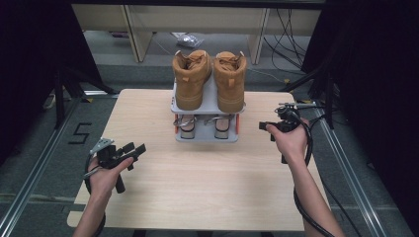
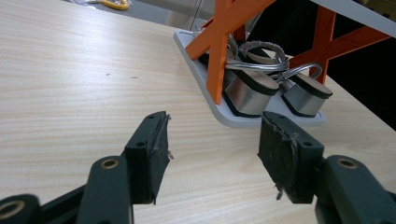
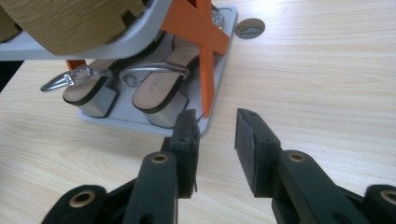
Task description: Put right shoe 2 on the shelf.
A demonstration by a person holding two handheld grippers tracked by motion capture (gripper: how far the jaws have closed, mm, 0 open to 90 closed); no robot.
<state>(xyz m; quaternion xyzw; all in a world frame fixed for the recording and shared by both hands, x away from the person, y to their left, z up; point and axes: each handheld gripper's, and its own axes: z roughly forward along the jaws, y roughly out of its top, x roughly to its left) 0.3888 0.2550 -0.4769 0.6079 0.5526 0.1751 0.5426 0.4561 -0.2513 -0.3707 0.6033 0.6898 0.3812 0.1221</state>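
Light wood table [image 1: 148, 197] on grey floor [image 1: 29, 163] with a black "5" taped [image 1: 80, 133] at left, metal rails [image 1: 29, 182] down both sides, black curtains [image 1: 34, 49] flanking, beige cabinets [image 1: 148, 24] at back, loose cables [image 1: 289, 29] on the floor behind.

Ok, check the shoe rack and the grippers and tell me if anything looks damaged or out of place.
The rubber pads on the left gripper's fingers are frayed, with torn bits at the edges. On the rack, the tan boots sit side by side on top and the silver-heeled sandals lie paired on the bottom shelf. Nothing is tipped or spilled.
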